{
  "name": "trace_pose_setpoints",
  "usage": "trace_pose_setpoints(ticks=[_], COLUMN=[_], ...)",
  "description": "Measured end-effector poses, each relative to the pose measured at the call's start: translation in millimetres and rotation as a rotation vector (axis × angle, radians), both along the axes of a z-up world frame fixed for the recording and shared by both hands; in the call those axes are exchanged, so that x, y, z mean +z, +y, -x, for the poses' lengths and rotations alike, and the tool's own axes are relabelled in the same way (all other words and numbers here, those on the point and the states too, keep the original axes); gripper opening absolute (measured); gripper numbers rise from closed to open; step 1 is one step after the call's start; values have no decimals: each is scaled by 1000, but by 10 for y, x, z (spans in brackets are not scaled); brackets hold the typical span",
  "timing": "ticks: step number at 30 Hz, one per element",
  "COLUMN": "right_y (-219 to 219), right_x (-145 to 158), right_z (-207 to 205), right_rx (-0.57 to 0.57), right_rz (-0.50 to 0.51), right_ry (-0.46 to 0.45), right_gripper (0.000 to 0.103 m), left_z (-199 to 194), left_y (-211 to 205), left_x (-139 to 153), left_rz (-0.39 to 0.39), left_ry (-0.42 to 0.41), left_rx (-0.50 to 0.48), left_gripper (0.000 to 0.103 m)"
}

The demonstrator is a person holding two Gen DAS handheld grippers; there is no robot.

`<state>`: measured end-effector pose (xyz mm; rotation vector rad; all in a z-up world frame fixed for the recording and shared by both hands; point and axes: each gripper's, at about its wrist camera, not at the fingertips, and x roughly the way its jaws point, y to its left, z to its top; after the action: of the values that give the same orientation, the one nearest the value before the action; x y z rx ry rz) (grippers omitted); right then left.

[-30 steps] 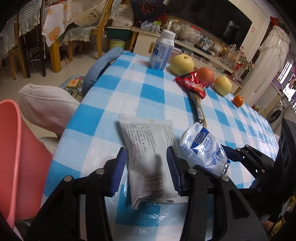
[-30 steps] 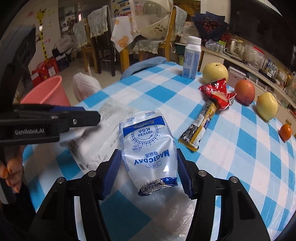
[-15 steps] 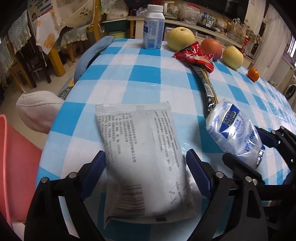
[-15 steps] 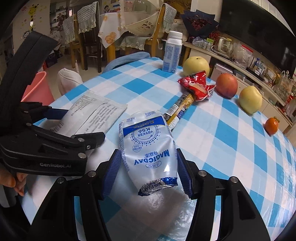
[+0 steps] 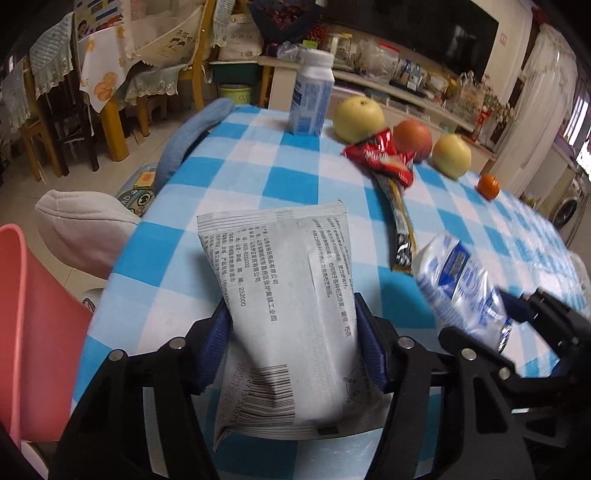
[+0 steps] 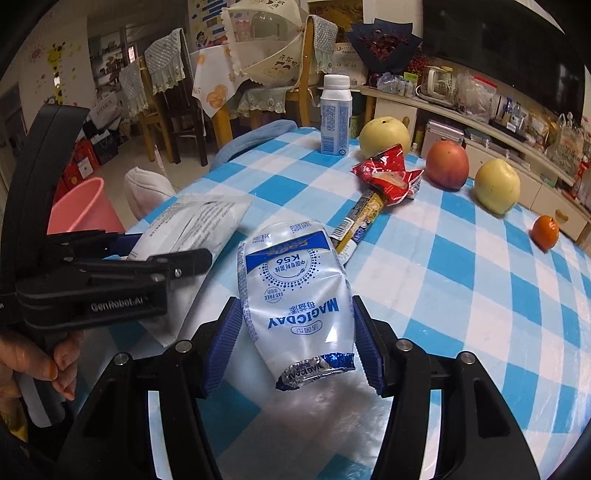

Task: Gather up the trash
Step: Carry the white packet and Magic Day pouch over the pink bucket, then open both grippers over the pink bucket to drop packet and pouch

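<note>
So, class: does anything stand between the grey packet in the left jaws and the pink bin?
Nothing visible does: the grey packet sits near the table edge, and the pink bin stands beside it, only open floor between.

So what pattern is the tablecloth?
The tablecloth has blue and white checks, clearest in the right wrist view.

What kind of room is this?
Probably a home living and dining room: a table in a blue checked cloth with fruit, covered dining chairs behind it, and a dark television above a cluttered sideboard.
</note>
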<state>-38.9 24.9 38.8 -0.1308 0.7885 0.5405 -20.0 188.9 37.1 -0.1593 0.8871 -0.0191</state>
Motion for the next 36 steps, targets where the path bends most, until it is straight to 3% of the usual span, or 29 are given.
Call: trace_pose_setpoints(ticks=[6, 13, 17, 21, 29, 30, 32, 36], right_y=[199, 818, 1254, 1725, 2678, 2792, 2869, 2707], right_x=[140, 331, 462, 626, 769, 728, 653, 567], right_z=[167, 445, 568, 661, 758, 742, 701, 634], right_rx=[36, 138, 199, 271, 399, 402, 391, 316], right_rz=[-80, -97, -111, -115, -55, -28, -12, -57], right_ry=[15, -13, -29, -52, -109, -107, -98, -64], right_gripper=[60, 60, 60, 60, 61, 62, 75, 84], left_z=[218, 583, 760, 955, 1230, 1229, 1237, 1212], left_y=[376, 1112, 1529, 1943, 2492, 2527, 2616, 2705], left_x=[382, 754, 839, 879, 845, 836, 789, 718], left_rz=[30, 28, -15, 0, 110, 118, 134, 160], left_ry=[-103, -204, -221, -232, -251, -249, -241, -222], left_rx=[86, 280, 411, 519, 649, 662, 689, 717], left_gripper=[64, 64, 64, 65, 66, 66, 70, 82])
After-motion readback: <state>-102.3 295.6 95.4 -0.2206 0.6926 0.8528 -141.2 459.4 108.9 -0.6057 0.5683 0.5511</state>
